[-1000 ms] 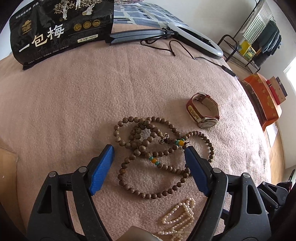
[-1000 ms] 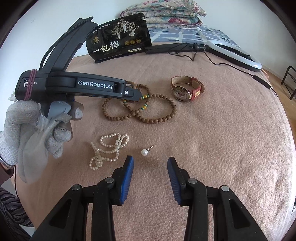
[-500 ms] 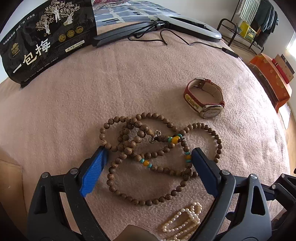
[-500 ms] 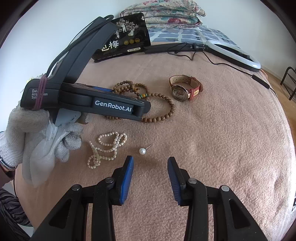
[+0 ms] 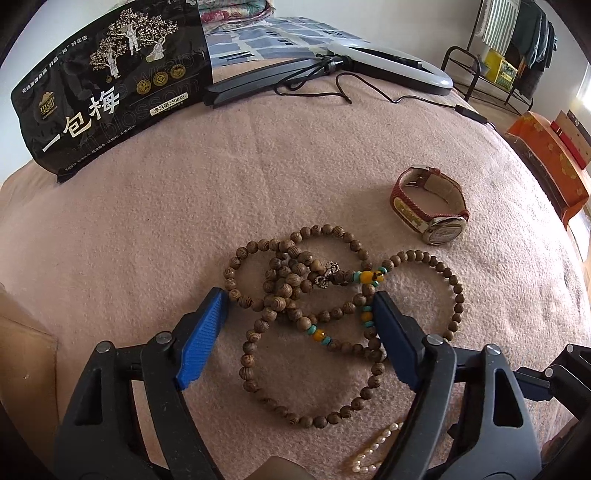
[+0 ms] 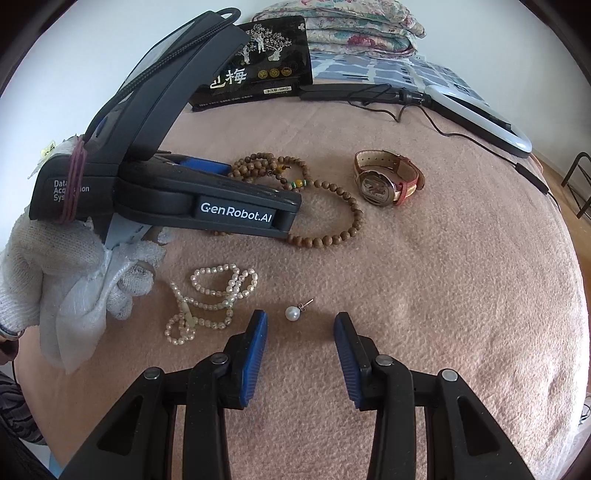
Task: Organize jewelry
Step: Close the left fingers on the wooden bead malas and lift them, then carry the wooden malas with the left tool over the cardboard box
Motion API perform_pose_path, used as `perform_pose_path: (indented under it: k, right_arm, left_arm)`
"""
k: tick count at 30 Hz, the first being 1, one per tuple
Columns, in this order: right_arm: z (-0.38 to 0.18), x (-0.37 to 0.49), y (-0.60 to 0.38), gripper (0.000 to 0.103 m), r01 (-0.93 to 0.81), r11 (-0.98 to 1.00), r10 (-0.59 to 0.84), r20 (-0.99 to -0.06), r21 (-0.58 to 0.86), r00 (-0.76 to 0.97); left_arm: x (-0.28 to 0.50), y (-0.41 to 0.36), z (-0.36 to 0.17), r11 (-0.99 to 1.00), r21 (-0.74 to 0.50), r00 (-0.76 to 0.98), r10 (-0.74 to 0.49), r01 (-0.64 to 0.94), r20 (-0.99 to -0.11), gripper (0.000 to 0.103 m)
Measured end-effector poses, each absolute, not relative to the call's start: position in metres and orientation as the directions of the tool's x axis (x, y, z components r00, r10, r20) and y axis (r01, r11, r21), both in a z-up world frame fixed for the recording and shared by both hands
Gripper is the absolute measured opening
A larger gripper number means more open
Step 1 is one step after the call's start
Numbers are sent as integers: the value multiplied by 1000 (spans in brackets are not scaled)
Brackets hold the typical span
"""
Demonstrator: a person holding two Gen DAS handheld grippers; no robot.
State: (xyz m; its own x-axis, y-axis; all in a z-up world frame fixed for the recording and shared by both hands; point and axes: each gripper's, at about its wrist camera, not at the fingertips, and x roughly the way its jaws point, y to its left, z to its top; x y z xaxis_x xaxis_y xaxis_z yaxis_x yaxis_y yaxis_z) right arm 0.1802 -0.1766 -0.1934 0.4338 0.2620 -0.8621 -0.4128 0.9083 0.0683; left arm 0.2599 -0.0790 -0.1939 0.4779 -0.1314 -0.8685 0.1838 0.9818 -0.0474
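Note:
A tangle of brown wooden bead strands [image 5: 295,291] with orange and turquoise beads lies on the pink blanket. My left gripper [image 5: 299,306] is open low over it, its fingers on either side of the tangle; it also shows in the right wrist view [image 6: 207,206]. A red-strap watch [image 5: 430,206] lies to the right. A pearl strand [image 6: 210,299] and a single pearl earring [image 6: 293,313] lie near my right gripper [image 6: 300,325], which is open and empty just behind the earring. A white pouch [image 6: 74,314] hangs from the left gloved hand.
A black snack bag [image 5: 107,96] stands at the back left. A ring light with its stand and cable [image 5: 388,66] lies at the back. Folded quilts [image 6: 340,22] are behind. An orange box [image 5: 546,162] and a rack are off the bed to the right.
My left gripper has moved forward and lower over the wooden beads, so its fingers now flank the tangle. My right gripper has stayed in place.

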Motion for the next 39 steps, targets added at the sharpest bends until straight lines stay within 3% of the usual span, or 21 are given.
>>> perform_pose_path:
  k: [7, 12, 17, 39]
  right_arm:
    - [-196, 182, -169, 24, -425, 904, 248, -866, 46, 433]
    - [-196, 181, -168, 8, -438, 899, 243, -868, 33, 432]
    - [-195, 182, -168, 8, -437, 899, 245, -867, 34, 435]
    - [-149, 170, -175, 8, -424, 905, 275, -815, 40, 511]
  left_arm:
    - [260, -70, -192, 984, -55, 491, -133, 171, -861, 54]
    - [260, -64, -191, 986, -53, 510, -127, 158, -851, 27]
    - [261, -53, -190, 987, -107, 512, -153, 118, -845, 12]
    - [235, -33, -122, 983, -152, 616, -181, 99, -767, 11]
